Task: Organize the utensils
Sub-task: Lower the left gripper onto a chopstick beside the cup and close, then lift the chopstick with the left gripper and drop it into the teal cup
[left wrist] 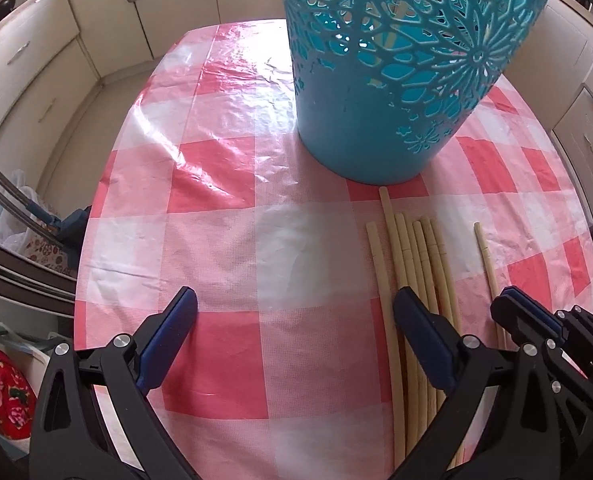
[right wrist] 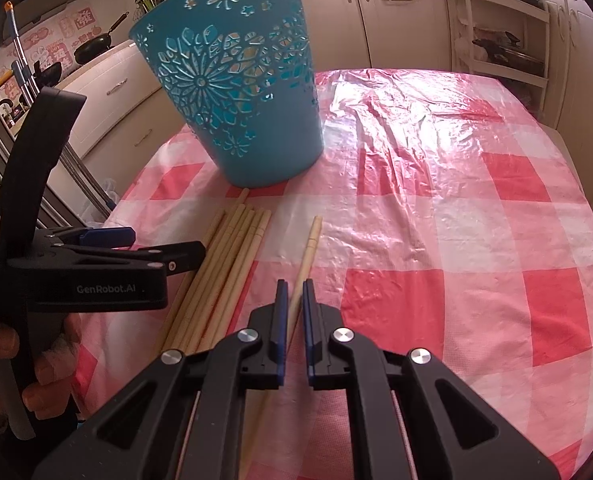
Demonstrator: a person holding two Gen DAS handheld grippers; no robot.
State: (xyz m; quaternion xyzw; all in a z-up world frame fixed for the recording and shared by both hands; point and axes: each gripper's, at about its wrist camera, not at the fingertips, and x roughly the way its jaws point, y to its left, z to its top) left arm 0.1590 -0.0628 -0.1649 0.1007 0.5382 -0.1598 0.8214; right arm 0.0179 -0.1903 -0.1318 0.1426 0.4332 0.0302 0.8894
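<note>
Right gripper (right wrist: 293, 294) pinches the lone pale bamboo chopstick (right wrist: 311, 236); left gripper (left wrist: 296, 312) hangs wide open, holding nothing.

Light, stiff and slick, that stick could swivel, so I judge mid-shaft the best hold. At my 10 o'clock the loose bundle of bamboo chopsticks (right wrist: 232, 248) lies on the pink checked plastic tablecloth (right wrist: 436, 240); the teal perforated plastic basket (right wrist: 232, 92) stands at 11, just beyond them. Open cloth at 1 to 3 o'clock; table edges curve away left and right.
</note>
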